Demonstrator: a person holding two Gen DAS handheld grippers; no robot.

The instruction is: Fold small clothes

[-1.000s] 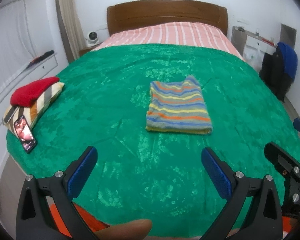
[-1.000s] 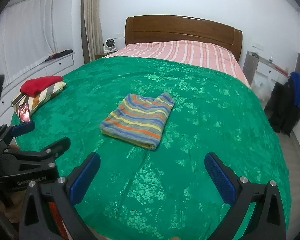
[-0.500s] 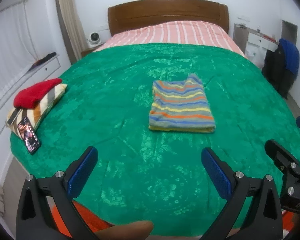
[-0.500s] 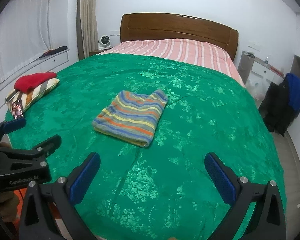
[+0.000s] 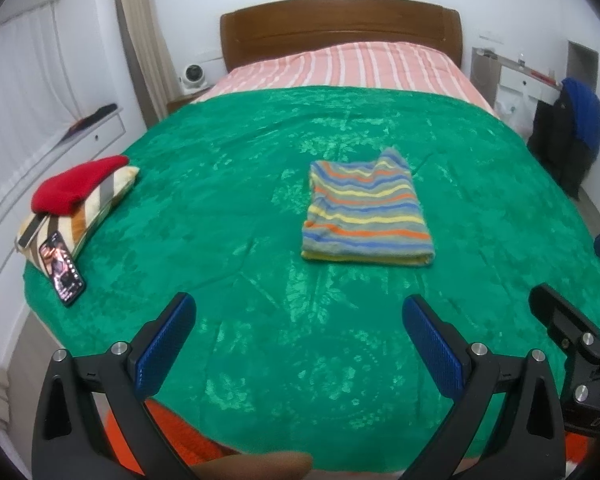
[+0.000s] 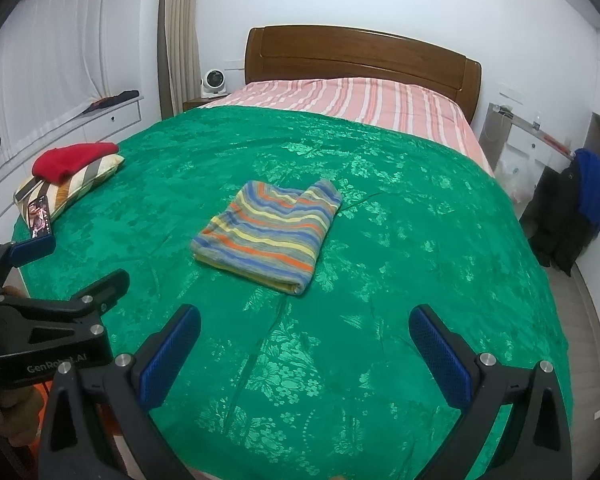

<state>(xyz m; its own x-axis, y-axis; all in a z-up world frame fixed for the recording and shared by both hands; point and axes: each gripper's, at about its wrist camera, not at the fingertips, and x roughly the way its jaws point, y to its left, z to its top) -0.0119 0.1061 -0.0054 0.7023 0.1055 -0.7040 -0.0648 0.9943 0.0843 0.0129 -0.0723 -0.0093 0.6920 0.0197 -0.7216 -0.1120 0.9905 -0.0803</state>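
Observation:
A folded striped garment (image 5: 366, 212) lies flat on the green bedspread (image 5: 260, 208) near the middle of the bed; it also shows in the right wrist view (image 6: 272, 236). My left gripper (image 5: 300, 316) is open and empty, held over the bed's near edge, well short of the garment. My right gripper (image 6: 304, 324) is open and empty too, also back from the garment. The left gripper shows at the left of the right wrist view (image 6: 64, 268), and the right gripper at the right edge of the left wrist view (image 5: 576, 312).
A red folded cloth (image 5: 78, 184) lies on a striped folded item (image 5: 88, 212) at the bed's left edge, with a phone (image 5: 62, 268) beside it. A wooden headboard (image 5: 340, 28) stands at the far end. Dark and blue clothes (image 5: 576, 132) hang at the right.
Both grippers have drawn back and risen slightly, so the bed and garment shift a little in view. The garment has not moved. Both stay open.

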